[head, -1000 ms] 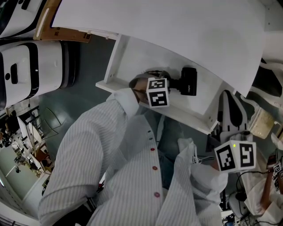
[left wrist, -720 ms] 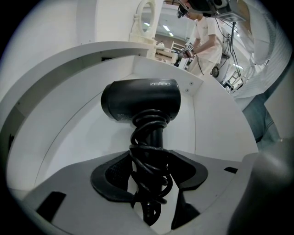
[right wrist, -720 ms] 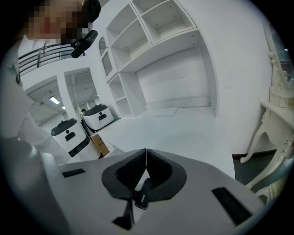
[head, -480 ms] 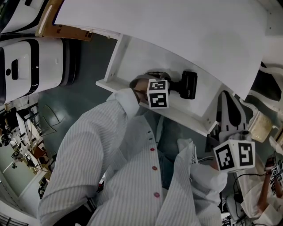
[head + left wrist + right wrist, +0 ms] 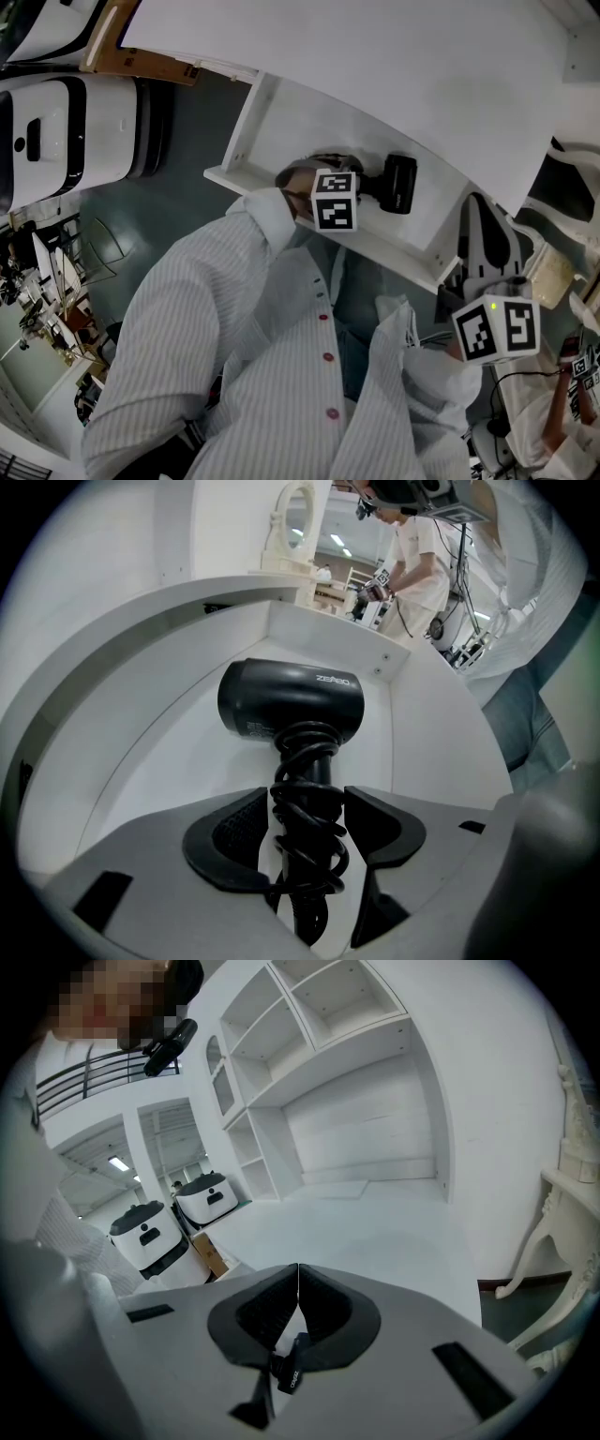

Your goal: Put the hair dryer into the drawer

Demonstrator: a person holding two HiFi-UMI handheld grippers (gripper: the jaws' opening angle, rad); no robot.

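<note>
The black hair dryer (image 5: 291,700) lies on the floor of the open white drawer (image 5: 159,724), its cord wound round the handle. My left gripper (image 5: 307,803) straddles that handle. Its jaws are opening, with a thin gap on the left side, and the pads no longer press on it. From the head view the dryer (image 5: 399,183) sits in the drawer (image 5: 281,122) just right of my left gripper's marker cube (image 5: 335,199). My right gripper (image 5: 485,214) hangs outside the drawer's right end. It is shut with nothing between its pads (image 5: 298,1305).
The white tabletop (image 5: 375,56) overhangs the drawer. White wheeled machines (image 5: 56,141) and a cardboard box (image 5: 127,61) stand at the left. A person (image 5: 417,560) works in the background. White shelves (image 5: 319,1016) rise behind the tabletop.
Both grippers and the hair dryer keep their places; only the head view shifts a little.
</note>
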